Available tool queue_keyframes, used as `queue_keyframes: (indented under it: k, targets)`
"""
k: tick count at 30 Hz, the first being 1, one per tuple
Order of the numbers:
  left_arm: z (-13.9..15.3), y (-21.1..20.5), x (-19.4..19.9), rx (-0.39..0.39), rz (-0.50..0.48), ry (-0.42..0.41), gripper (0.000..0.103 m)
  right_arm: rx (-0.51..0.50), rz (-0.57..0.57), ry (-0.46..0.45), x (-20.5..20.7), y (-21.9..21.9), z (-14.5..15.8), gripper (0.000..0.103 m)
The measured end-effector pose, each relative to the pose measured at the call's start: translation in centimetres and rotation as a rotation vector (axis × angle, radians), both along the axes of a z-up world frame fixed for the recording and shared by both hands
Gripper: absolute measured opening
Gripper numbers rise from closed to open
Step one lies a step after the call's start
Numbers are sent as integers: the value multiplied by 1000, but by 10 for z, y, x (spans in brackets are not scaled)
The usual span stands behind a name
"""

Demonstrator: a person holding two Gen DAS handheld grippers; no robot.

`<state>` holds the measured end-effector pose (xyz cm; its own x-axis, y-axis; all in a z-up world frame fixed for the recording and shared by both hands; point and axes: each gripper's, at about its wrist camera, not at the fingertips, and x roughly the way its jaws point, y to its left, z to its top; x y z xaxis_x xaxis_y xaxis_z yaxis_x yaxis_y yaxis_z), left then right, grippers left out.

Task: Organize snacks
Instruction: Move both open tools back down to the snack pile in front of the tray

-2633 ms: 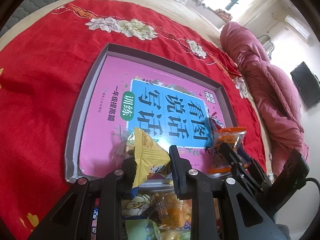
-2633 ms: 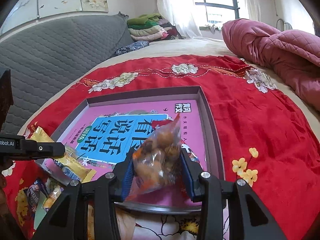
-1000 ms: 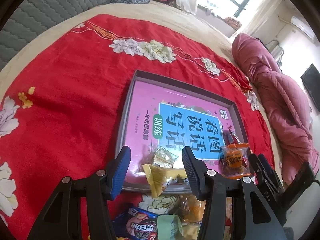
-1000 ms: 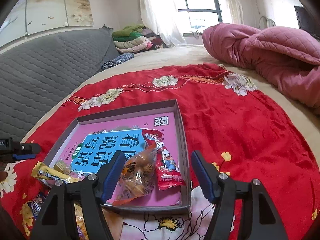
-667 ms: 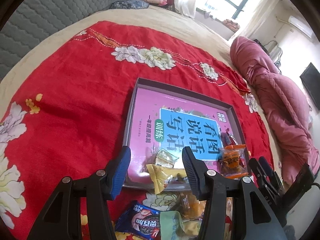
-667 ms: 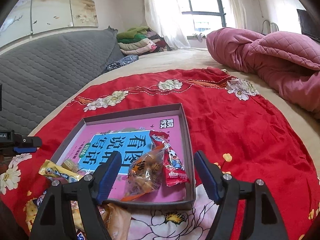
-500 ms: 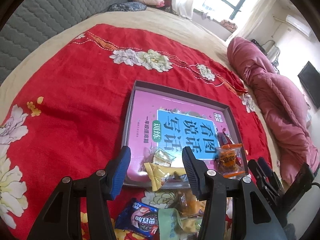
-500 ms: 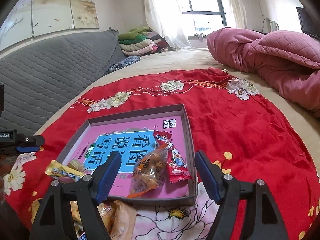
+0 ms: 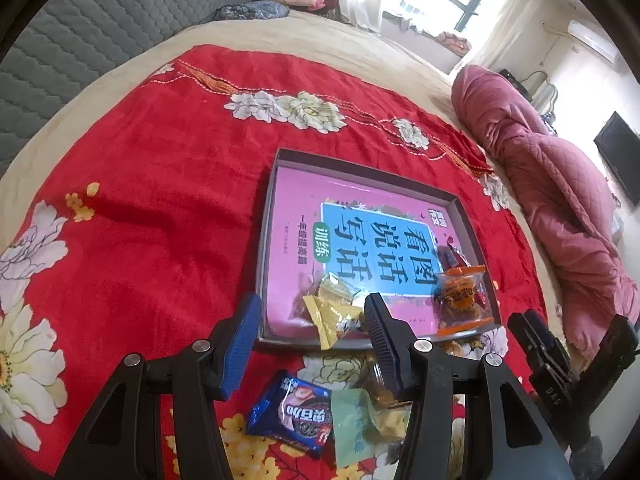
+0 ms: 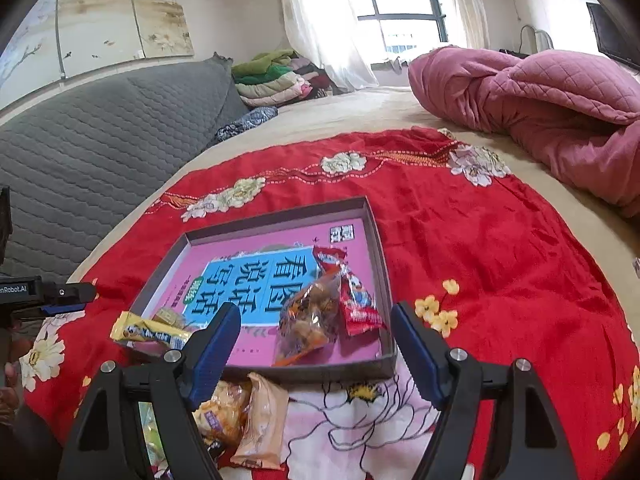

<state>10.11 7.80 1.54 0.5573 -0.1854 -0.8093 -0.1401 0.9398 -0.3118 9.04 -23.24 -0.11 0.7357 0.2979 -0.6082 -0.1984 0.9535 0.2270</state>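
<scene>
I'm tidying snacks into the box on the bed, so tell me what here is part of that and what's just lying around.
Part of the job:
box
orange pack, red pack, yellow pack in the box
loose snacks: blue cookie pack, green pack, peach pack

Lying about:
red cloth
pink quilt
folded clothes

Bed point(image 10: 352, 112) with beige sheet; grey quilted headboard point(image 10: 100, 128) at 9 o'clock; bright curtained window point(image 10: 400, 12) at 12; painted wall panel point(image 10: 120, 16) at 11; wall TV point(image 10: 612, 36) at 2.
</scene>
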Motion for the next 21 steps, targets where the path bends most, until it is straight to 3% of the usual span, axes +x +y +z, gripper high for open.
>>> queue_keyframes:
  k: [21]
  targets:
    - [-11, -9, -29, 19, -58, 49, 56, -21, 6, 55, -23, -1, -2, 77]
